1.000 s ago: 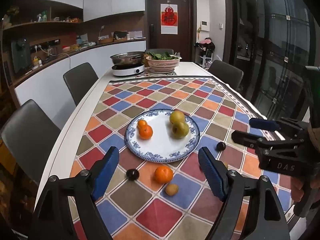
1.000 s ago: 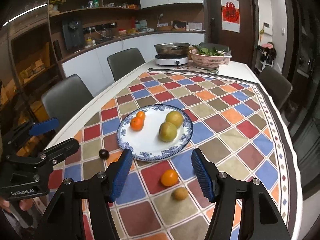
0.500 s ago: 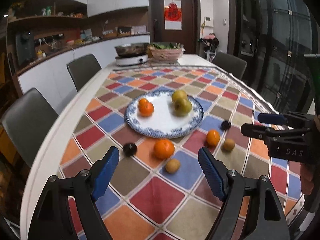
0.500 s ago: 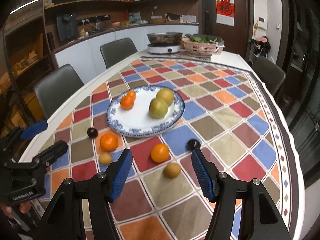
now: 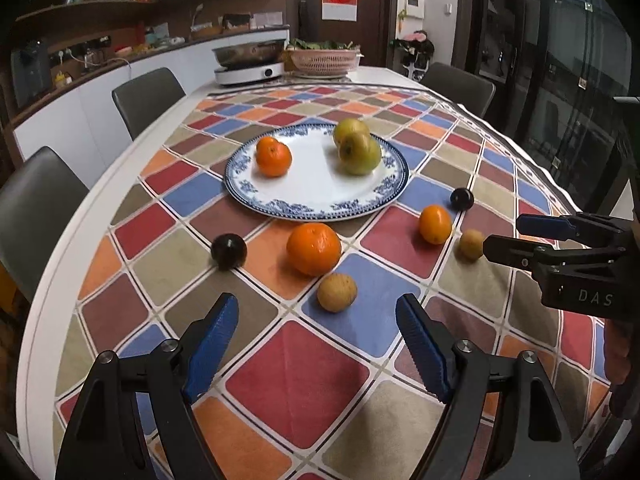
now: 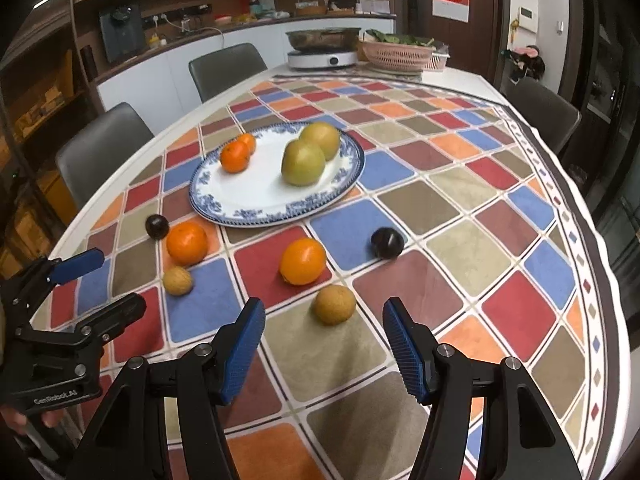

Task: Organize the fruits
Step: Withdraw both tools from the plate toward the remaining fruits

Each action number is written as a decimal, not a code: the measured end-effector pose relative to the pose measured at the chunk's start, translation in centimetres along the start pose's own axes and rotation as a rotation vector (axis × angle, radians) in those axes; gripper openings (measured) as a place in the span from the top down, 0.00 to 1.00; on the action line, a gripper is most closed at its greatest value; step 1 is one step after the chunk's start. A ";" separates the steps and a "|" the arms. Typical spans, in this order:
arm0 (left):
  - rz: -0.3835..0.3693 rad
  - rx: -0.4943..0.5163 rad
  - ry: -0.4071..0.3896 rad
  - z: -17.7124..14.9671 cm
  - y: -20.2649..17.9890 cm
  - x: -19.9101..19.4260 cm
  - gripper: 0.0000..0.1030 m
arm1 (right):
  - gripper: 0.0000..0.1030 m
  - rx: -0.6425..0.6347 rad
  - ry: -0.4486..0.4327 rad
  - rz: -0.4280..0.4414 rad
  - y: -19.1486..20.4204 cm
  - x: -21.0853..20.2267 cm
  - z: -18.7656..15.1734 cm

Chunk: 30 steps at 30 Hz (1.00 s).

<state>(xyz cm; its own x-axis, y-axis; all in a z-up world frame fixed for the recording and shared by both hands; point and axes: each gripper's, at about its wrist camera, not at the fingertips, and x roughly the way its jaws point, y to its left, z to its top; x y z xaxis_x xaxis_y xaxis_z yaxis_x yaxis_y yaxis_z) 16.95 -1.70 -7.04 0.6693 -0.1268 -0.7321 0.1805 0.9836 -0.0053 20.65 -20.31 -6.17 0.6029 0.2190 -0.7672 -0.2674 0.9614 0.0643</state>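
Blue-rimmed plate (image 5: 320, 208) holds two oranges and two green pears. Six fruits lie loose on the desk (image 5: 100, 216). Left gripper (image 5: 318, 340) and right gripper (image 6: 324, 336) fingers spread wide, holding nothing.

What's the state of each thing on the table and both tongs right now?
left tongs: open, empty, hovering
right tongs: open, empty, hovering
plate: holds two oranges and two green fruits
green fruits: on plate, touching
oranges on plate: side by side
loose oranges: two, on cloth
tan fruits: two, on cloth
dark fruits: two, on cloth
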 end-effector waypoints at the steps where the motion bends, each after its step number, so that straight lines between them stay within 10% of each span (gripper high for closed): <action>1: -0.002 0.000 0.004 0.0 0.0 0.3 0.22 | 0.40 0.001 0.006 0.002 -0.1 0.3 -0.1; 30: -0.083 -0.033 0.093 0.6 -0.2 5.0 0.73 | 0.71 0.036 0.061 0.052 -1.4 4.7 -0.1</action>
<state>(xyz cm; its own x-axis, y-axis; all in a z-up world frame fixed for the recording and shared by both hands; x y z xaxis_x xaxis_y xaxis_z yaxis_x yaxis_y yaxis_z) 20.68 -2.57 -10.24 0.5833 -0.1969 -0.7880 0.2078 0.9741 -0.0896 23.75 -20.66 -9.94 0.5419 0.2598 -0.7993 -0.2694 0.9545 0.1276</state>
